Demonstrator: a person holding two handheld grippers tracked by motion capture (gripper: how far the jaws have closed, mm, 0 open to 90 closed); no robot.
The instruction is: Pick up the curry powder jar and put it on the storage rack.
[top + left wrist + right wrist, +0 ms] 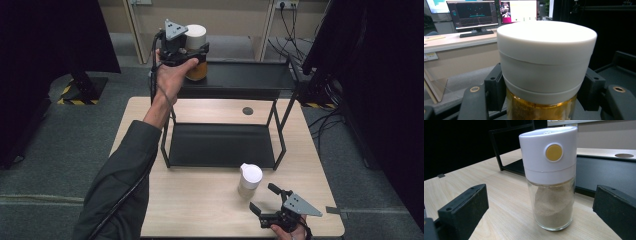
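Note:
A jar with a white lid (196, 35) and amber contents is held up in the air over the left end of the black rack's top shelf (245, 75). My left gripper (195, 55) is shut on it. In the left gripper view the jar (546, 62) stands between the two jaws, which press its sides just below the lid. A glass shaker (249, 180) with a white cap and pale powder stands on the table in front of the rack. My right gripper (262, 196) is open just short of it. The shaker (551, 182) stands upright beyond the right gripper's (541, 195) spread jaws, untouched.
The rack's lower shelf (220, 145) is bare and rests on the wooden table (200, 200). A round cable hole (247, 110) lies behind the rack. Black frames and floor cables flank the table. A desk with monitors (474, 12) stands beyond.

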